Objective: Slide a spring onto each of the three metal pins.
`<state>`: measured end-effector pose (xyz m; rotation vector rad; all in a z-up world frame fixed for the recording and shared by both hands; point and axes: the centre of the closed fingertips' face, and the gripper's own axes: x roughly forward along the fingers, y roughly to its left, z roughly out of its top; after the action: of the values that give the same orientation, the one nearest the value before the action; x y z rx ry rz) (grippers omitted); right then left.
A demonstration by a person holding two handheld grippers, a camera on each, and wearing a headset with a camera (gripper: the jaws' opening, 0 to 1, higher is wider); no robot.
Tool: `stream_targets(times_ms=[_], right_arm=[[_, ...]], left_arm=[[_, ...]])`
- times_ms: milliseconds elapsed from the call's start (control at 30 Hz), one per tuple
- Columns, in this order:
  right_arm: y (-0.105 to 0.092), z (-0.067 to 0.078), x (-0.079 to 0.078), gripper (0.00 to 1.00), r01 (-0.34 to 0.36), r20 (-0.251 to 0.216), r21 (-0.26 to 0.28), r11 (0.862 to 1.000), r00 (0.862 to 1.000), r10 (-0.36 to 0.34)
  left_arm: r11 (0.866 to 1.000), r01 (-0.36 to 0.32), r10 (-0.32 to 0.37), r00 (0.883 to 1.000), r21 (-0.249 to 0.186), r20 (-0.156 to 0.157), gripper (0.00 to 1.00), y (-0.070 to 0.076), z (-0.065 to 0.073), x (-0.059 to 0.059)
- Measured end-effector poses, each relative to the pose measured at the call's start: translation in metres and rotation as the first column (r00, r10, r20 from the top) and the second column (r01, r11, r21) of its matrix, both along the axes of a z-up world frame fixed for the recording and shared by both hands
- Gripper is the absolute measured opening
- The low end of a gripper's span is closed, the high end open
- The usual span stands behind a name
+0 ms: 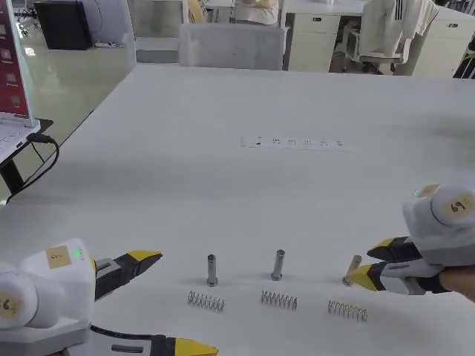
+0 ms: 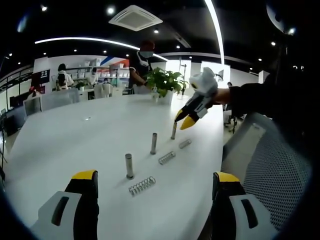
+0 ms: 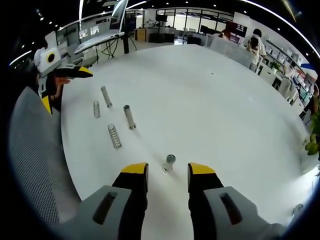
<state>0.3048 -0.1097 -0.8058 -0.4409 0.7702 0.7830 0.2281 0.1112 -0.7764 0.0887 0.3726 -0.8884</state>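
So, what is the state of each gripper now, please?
Left gripper: open, holding nothing.
Right gripper: open, a metal pin between its jaws, not gripped.

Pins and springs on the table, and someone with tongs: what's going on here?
A person holds tongs in each hand over a white table. Three pins stand in a row, a spring lying before each; none is on a pin yet. The right tongs are open around the end pin. The left tongs are open, holding nothing.
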Motion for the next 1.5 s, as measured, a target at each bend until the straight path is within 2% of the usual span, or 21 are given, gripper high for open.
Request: stream_targets(times_ms=[467, 833, 1133, 1500], right_arm=[[-0.005, -0.007, -0.021, 0.31, -0.046, -0.047, -0.024, 0.999, 0.998, 0.044], [0.003, -0.021, -0.039, 0.29, -0.123, -0.098, -0.036, 0.992, 0.988, 0.119], [0.004, -0.032, -0.046, 0.26, -0.194, -0.111, -0.074, 0.978, 0.976, 0.185], [0.007, -0.041, -0.048, 0.19, -0.280, -0.121, -0.123, 0.952, 0.957, 0.265]], left_arm=[[1.000, 0.003, -0.003, 1.000, -0.008, -0.003, 0.92, -0.003, -0.001, 0.000], [1.000, 0.005, -0.005, 1.000, -0.004, -0.005, 0.92, -0.003, -0.001, 0.000], [1.000, 0.005, -0.005, 1.000, -0.003, -0.010, 0.91, -0.003, -0.002, -0.001], [1.000, 0.001, -0.001, 1.000, -0.003, -0.014, 0.91, -0.002, -0.003, -0.002]])
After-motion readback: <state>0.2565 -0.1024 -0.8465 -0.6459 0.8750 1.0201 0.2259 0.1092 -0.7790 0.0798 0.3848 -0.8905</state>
